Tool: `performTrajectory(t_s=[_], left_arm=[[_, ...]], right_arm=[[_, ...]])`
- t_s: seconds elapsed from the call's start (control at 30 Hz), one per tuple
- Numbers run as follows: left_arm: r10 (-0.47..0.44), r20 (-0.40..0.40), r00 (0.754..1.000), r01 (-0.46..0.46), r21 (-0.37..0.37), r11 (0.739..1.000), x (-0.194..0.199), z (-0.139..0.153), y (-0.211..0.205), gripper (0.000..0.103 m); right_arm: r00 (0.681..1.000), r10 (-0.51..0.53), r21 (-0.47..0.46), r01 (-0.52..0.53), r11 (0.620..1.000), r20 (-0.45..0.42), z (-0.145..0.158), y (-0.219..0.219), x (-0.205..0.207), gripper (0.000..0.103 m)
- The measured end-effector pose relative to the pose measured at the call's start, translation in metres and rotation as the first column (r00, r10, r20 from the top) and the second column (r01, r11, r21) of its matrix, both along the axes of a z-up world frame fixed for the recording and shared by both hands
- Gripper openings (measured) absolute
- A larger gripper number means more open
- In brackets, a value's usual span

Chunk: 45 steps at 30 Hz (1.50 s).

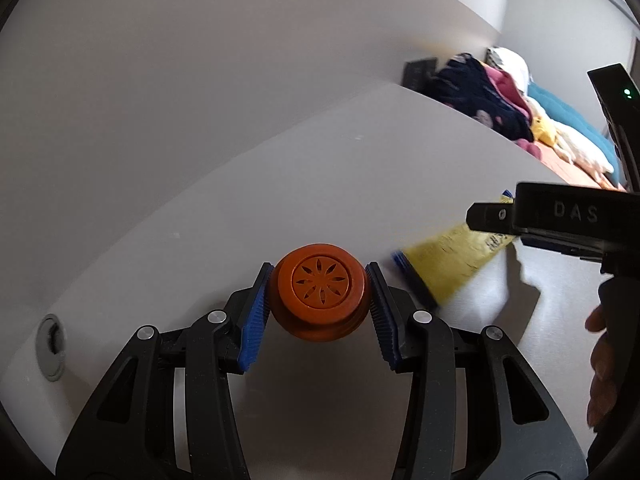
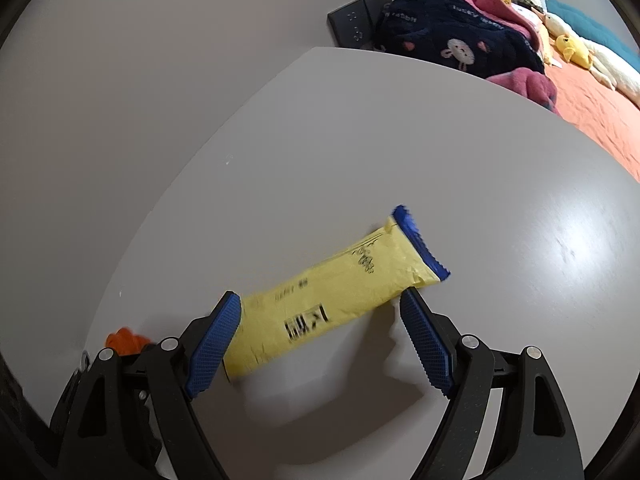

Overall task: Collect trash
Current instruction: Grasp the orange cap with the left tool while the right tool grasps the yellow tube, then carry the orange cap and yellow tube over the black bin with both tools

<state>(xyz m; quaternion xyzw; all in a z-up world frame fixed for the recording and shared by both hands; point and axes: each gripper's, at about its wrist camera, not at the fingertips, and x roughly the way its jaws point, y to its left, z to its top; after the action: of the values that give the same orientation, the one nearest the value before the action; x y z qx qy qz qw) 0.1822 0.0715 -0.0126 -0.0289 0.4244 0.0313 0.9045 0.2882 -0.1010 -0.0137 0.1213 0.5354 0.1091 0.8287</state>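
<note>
My left gripper (image 1: 318, 296) is shut on an orange round container (image 1: 319, 295) with a flower-cut lid, its blue pads pressing both sides, over the white table (image 1: 360, 168). A yellow wrapper (image 2: 340, 296) with blue ends lies flat on the table; it also shows in the left wrist view (image 1: 448, 264), to the right of the container. My right gripper (image 2: 320, 320) is open, its blue pads (image 2: 214, 344) either side of the wrapper's near half, just above it and apart from it. The right gripper's black body (image 1: 560, 220) hangs over the wrapper in the left wrist view.
The white table (image 2: 440, 160) meets a white wall on the left. A grey cable grommet (image 1: 52, 346) sits in the table at far left. Beyond the far edge is a bed with heaped clothes (image 2: 452, 20) and plush toys (image 2: 572, 50). A black wall switch (image 2: 356, 20) sits by it.
</note>
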Motion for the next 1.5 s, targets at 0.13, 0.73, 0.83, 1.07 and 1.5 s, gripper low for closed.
performTrajectory(t_s=[0.13, 0.73, 0.83, 1.07, 1.5], left_arm=[[0.031, 0.008, 0.999, -0.031, -0.027, 0.999, -0.004, 0.003, 0.014, 0.045], [-0.008, -0.014, 1.0, 0.008, -0.045, 0.999, -0.008, 0.0, -0.005, 0.045], [-0.017, -0.015, 1.0, 0.016, -0.047, 0.999, -0.012, 0.003, -0.013, 0.045], [-0.043, 0.003, 0.999, 0.044, -0.038, 0.998, -0.026, 0.017, -0.036, 0.045], [-0.097, 0.007, 0.995, 0.097, -0.045, 0.994, -0.053, 0.032, -0.079, 0.045]], right_arm=[[1.0, -0.003, -0.052, 0.002, 0.999, -0.013, -0.001, 0.014, 0.014, 0.082], [0.995, 0.103, -0.145, -0.101, 0.984, 0.009, -0.01, 0.019, -0.015, 0.03], [0.993, 0.114, -0.133, -0.109, 0.985, 0.024, -0.003, 0.01, -0.019, 0.03], [0.991, 0.125, -0.115, -0.118, 0.986, 0.052, 0.012, -0.012, -0.039, 0.03], [0.989, 0.118, -0.101, -0.109, 0.989, 0.091, 0.036, -0.052, -0.087, 0.03]])
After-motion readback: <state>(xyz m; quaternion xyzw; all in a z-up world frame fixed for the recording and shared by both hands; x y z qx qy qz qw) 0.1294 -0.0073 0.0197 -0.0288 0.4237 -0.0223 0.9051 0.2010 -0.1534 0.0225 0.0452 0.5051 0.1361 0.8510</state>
